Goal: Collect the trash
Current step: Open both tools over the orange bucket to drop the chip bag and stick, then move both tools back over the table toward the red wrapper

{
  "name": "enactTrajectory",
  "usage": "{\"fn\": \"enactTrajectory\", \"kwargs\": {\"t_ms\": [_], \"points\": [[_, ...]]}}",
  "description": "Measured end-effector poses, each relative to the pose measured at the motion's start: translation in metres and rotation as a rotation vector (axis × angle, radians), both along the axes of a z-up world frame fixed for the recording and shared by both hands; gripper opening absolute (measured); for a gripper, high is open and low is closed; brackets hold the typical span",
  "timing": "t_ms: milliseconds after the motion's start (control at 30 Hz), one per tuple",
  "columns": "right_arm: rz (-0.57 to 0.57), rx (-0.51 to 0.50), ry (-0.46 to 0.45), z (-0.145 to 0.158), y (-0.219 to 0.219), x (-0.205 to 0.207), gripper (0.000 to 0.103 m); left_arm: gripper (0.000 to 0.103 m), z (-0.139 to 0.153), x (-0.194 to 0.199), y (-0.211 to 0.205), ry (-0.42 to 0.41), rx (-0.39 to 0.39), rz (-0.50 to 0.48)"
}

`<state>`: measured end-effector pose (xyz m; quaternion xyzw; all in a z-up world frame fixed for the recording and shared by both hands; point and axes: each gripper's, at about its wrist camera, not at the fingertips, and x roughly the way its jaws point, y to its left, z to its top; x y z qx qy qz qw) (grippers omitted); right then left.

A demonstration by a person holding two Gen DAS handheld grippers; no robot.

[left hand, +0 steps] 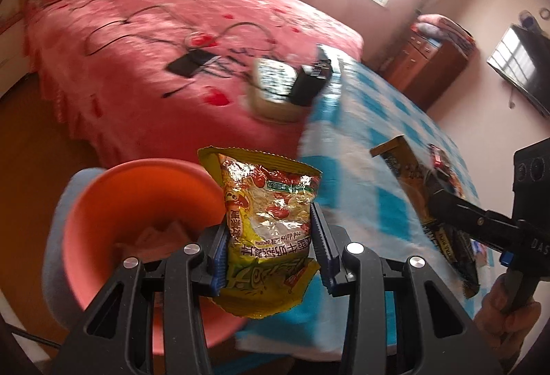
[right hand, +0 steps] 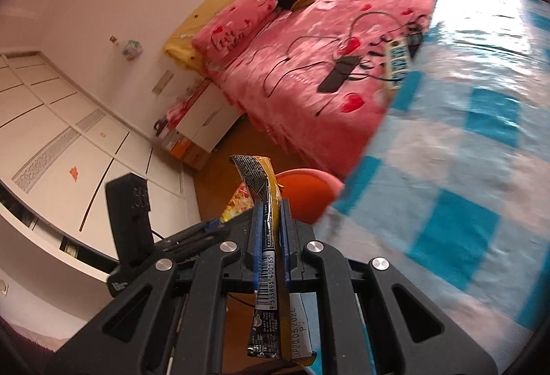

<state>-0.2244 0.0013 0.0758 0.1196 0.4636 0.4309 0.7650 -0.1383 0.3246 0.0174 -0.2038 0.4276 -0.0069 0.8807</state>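
A pink bed [left hand: 154, 65] filled the room; left gripper [left hand: 270, 230] clamped a yellow packet [left hand: 271, 203], right gripper [right hand: 271, 237] a black-gold sachet [right hand: 266, 203], near the orange bin [left hand: 137, 203].

Yellow snack packet [left hand: 271, 223] with red-and-silver print, orange bin [left hand: 144, 203] at its 9 o'clock. Black-and-gold sachet [right hand: 266, 237]. Pink bedspread [left hand: 165, 41] with red hearts at 12 o'clock, blue-white checked blanket [left hand: 371, 141] at 3 o'clock.
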Motion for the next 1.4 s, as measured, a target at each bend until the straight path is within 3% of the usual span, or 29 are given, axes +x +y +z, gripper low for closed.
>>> {"fn": "enactTrajectory", "kwargs": {"t_ms": [167, 200, 233, 267, 367, 467, 500, 567, 767, 1100, 1233, 1333, 1400], "points": [[0.053, -0.006, 0.028, 0.000, 0.025, 0.014, 0.017, 0.042, -0.015, -0.014, 0.036, 0.032, 0.013, 0.084], [0.067, -0.007, 0.033, 0.000, 0.036, 0.015, 0.024, 0.042, -0.018, -0.016, 0.041, 0.037, 0.019, 0.097], [0.075, -0.008, 0.036, 0.000, 0.047, 0.019, 0.045, 0.042, -0.022, -0.019, 0.048, 0.046, 0.025, 0.114], [0.095, -0.009, 0.039, 0.000, 0.057, 0.017, 0.060, 0.042, -0.025, -0.020, 0.051, 0.051, 0.026, 0.124], [0.128, -0.012, 0.046, -0.001, 0.075, 0.023, 0.067, 0.045, -0.040, -0.023, 0.064, 0.088, 0.030, 0.158], [0.142, -0.014, 0.054, -0.005, 0.089, 0.023, 0.077, 0.060, -0.049, -0.024, 0.071, 0.118, 0.068, 0.205], [0.137, -0.011, 0.060, -0.008, 0.091, 0.024, 0.078, 0.069, -0.051, -0.024, 0.073, 0.119, 0.086, 0.215], [0.122, -0.001, 0.075, -0.011, 0.089, 0.027, 0.081, 0.074, -0.051, -0.027, 0.074, 0.115, 0.138, 0.239], [0.038, -0.041, 0.038, -0.010, 0.067, 0.042, 0.088, 0.075, -0.043, -0.026, 0.071, 0.095, 0.207, 0.243], [-0.055, -0.196, -0.222, 0.016, 0.011, 0.006, 0.088, 0.075, -0.028, -0.017, 0.047, 0.082, 0.242, 0.206], [-0.073, -0.216, -0.247, 0.020, 0.002, -0.017, 0.088, 0.075, -0.024, -0.012, 0.037, 0.084, 0.245, 0.196], [-0.081, -0.222, -0.252, 0.018, 0.028, -0.040, 0.089, 0.075, -0.019, -0.009, 0.030, 0.079, 0.249, 0.186], [-0.093, -0.223, -0.255, 0.028, 0.024, -0.043, 0.089, 0.075, -0.014, -0.008, 0.024, 0.071, 0.261, 0.180]]}}
